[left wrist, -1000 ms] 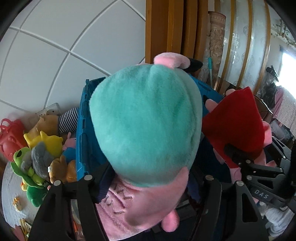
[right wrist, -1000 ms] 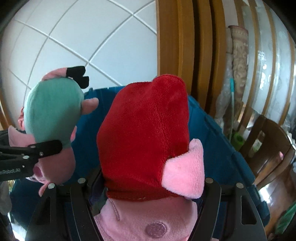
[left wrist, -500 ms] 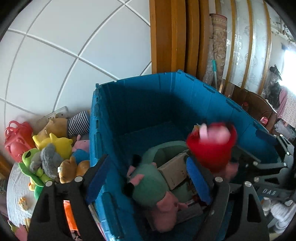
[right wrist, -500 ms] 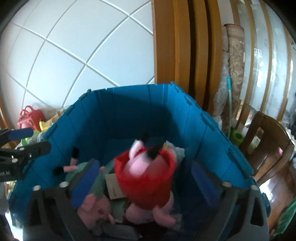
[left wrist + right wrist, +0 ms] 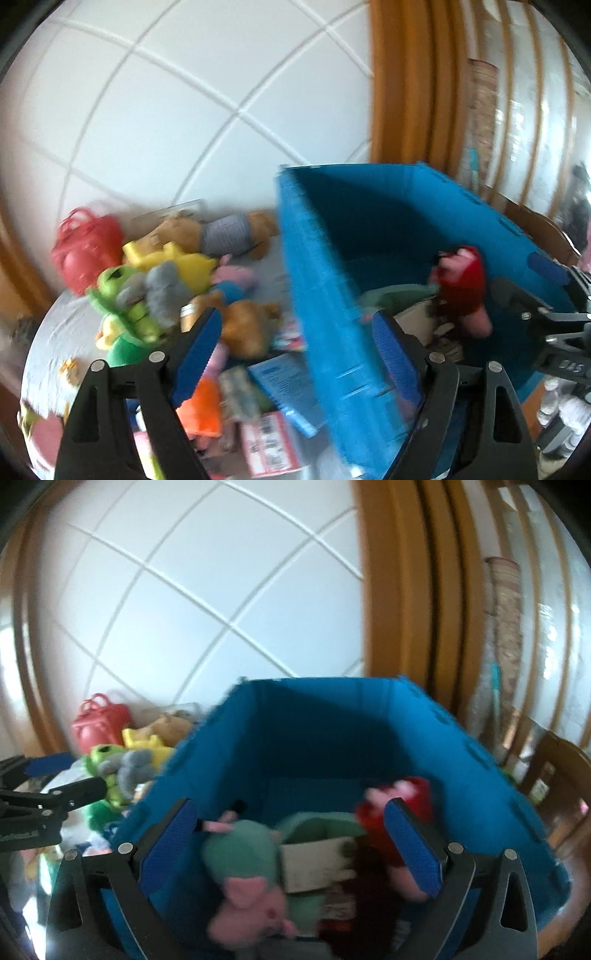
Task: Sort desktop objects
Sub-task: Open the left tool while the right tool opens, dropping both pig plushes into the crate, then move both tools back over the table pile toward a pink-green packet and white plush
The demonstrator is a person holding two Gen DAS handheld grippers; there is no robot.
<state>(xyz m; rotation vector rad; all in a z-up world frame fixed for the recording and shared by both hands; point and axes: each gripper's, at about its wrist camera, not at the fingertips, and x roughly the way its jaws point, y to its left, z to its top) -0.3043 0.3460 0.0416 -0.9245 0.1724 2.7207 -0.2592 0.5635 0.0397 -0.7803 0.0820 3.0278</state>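
Note:
The blue crate (image 5: pixel 321 314) stands on the right of the table. In it lie a pink pig plush in a red dress (image 5: pixel 461 280) and a pink pig plush in a green dress (image 5: pixel 243 856), with a cardboard tag (image 5: pixel 314 860) between them. My left gripper (image 5: pixel 295 354) is open and holds nothing; it hangs over the crate's left wall, with toys on the table under its left finger. My right gripper (image 5: pixel 291 845) is open wide above the crate (image 5: pixel 332 681), over both pigs and touching neither. The picture is blurred by motion.
Left of the crate is a heap of plush toys: a green frog (image 5: pixel 122 306), a yellow toy (image 5: pixel 173 258), a brown bear (image 5: pixel 243 325), a striped bear (image 5: pixel 229 232) and a red bag (image 5: pixel 86 247). A blue booklet (image 5: pixel 284 387) and packets lie nearer. A tiled wall stands behind.
Both grippers opened and let go of their pigs, which dropped into the crate. The left gripper then swung left to the crate's left wall; the right gripper drew back a little.

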